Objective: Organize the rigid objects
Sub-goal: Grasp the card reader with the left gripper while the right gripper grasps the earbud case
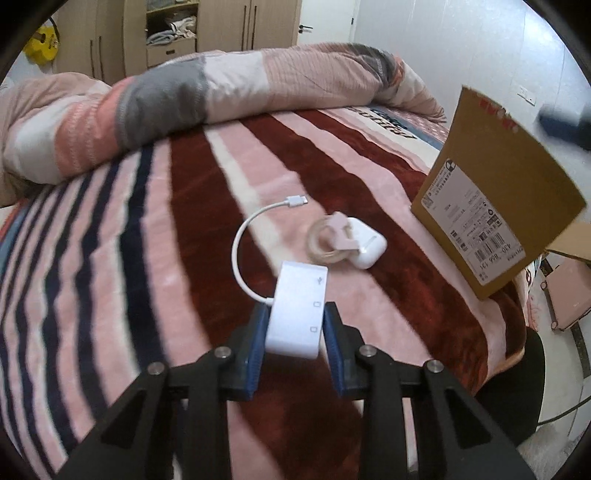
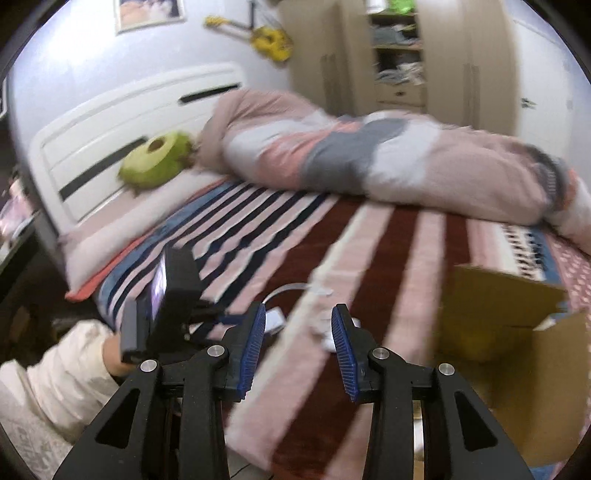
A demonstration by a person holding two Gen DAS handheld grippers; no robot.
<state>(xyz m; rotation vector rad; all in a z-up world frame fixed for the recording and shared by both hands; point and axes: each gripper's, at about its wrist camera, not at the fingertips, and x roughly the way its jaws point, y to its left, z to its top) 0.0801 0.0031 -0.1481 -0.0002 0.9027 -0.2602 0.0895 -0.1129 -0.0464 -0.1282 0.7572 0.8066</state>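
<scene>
My left gripper (image 1: 295, 317) is shut on a white adapter hub (image 1: 297, 314), its white cable (image 1: 245, 240) curling away over the striped blanket. Beyond it lie a clear tape roll with a pink holder (image 1: 332, 240) and a white earbud case (image 1: 365, 243), touching each other. An open cardboard box (image 1: 495, 206) stands at the right. In the right wrist view my right gripper (image 2: 298, 325) is open and empty above the blanket, with the left gripper's body (image 2: 173, 295) at its left, blurred white objects (image 2: 325, 325) ahead and the box (image 2: 506, 332) at the right.
A rolled quilt (image 1: 221, 96) lies across the far side of the bed. A green round cushion (image 2: 155, 162) leans on the white headboard (image 2: 122, 122). A pink case (image 1: 569, 295) sits past the bed's right edge. Wardrobes (image 1: 221, 26) stand behind.
</scene>
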